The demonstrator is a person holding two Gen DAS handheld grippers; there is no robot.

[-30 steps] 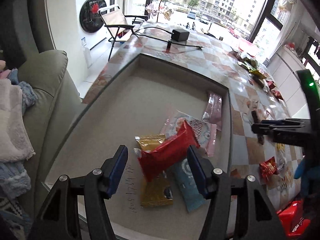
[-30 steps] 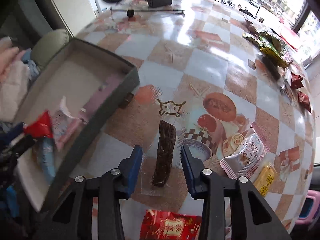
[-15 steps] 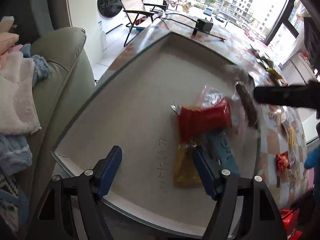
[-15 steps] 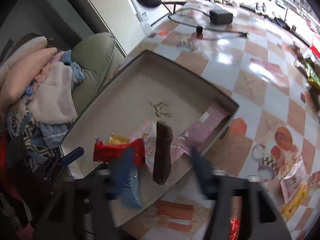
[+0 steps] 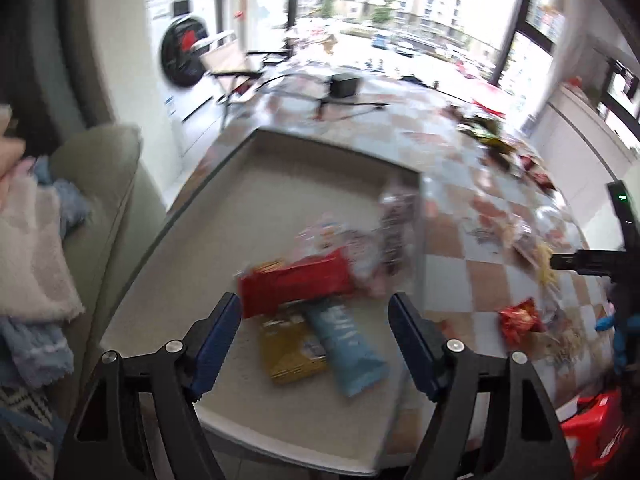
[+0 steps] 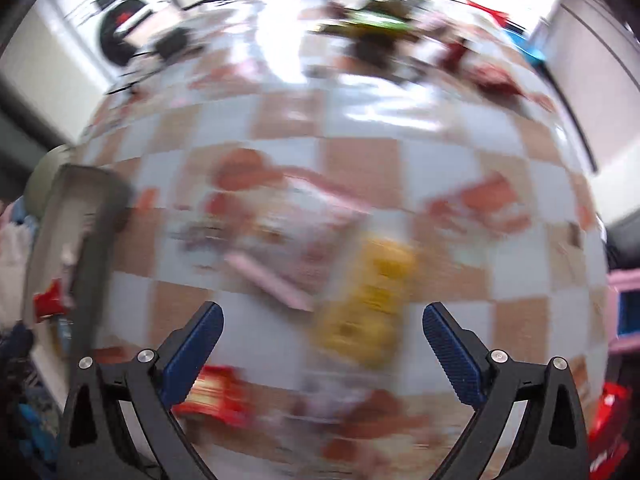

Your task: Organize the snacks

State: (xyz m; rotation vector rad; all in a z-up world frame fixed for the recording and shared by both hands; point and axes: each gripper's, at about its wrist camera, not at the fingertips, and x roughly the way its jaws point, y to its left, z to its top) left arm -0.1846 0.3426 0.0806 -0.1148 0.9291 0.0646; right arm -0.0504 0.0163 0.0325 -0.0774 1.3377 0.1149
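A grey tray (image 5: pixel 224 248) on the checked table holds several snacks: a red pack (image 5: pixel 296 282), a yellow pack (image 5: pixel 290 350), a blue pack (image 5: pixel 346 344) and a dark stick (image 5: pixel 394 220) in clear wrap by the right wall. My left gripper (image 5: pixel 314 336) is open and empty above the tray's near end. My right gripper (image 6: pixel 322 344) is open and empty over the table, above a yellow pack (image 6: pixel 366 302) and a pink-edged pack (image 6: pixel 288 240). The right wrist view is blurred. The tray also shows at its left edge (image 6: pixel 80 216).
More snacks lie on the table: a small red pack (image 5: pixel 518 318), a red pack (image 6: pixel 218 394) by my right gripper's left finger, dark and green packs at the far side (image 6: pixel 372 28). A grey sofa with clothes (image 5: pixel 40 240) stands left of the tray. A black adapter with cable (image 5: pixel 344 84) lies at the far end.
My right gripper carried the dark stick from the table to the tray, let it go there, and swung back over the table. My left gripper stayed open over the tray.
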